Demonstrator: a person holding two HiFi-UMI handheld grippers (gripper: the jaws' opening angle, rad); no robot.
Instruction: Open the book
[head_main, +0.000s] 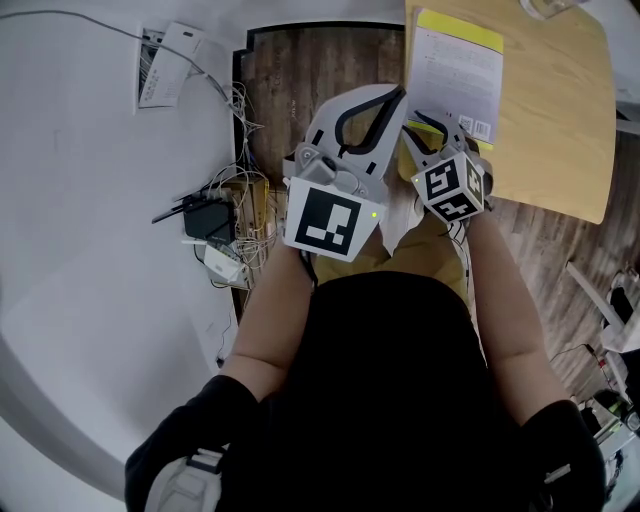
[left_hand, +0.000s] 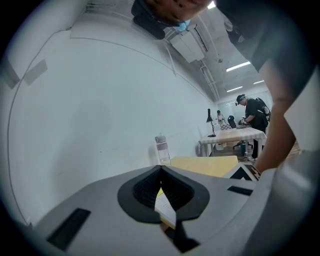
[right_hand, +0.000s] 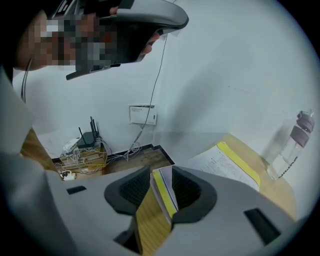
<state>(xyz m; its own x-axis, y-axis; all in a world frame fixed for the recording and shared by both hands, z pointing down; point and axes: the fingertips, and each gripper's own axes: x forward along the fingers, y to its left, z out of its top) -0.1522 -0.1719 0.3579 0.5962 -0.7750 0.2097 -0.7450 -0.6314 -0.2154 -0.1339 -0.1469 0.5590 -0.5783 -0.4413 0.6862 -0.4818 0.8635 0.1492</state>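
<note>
A light wooden bench (head_main: 560, 120) fills the upper right of the head view, its rounded corner over a dark wooden floor (head_main: 300, 80). A book (head_main: 455, 75) lies flat on the bench, close to its left edge. The upward face is white with fine print and has a yellow band along the far edge. Beyond the book a clear bottle (right_hand: 292, 145) with a pale cap stands upright on the bench. On the floor, a tangle of cables (head_main: 240, 200) lies along the white wall (head_main: 90, 250).
</note>
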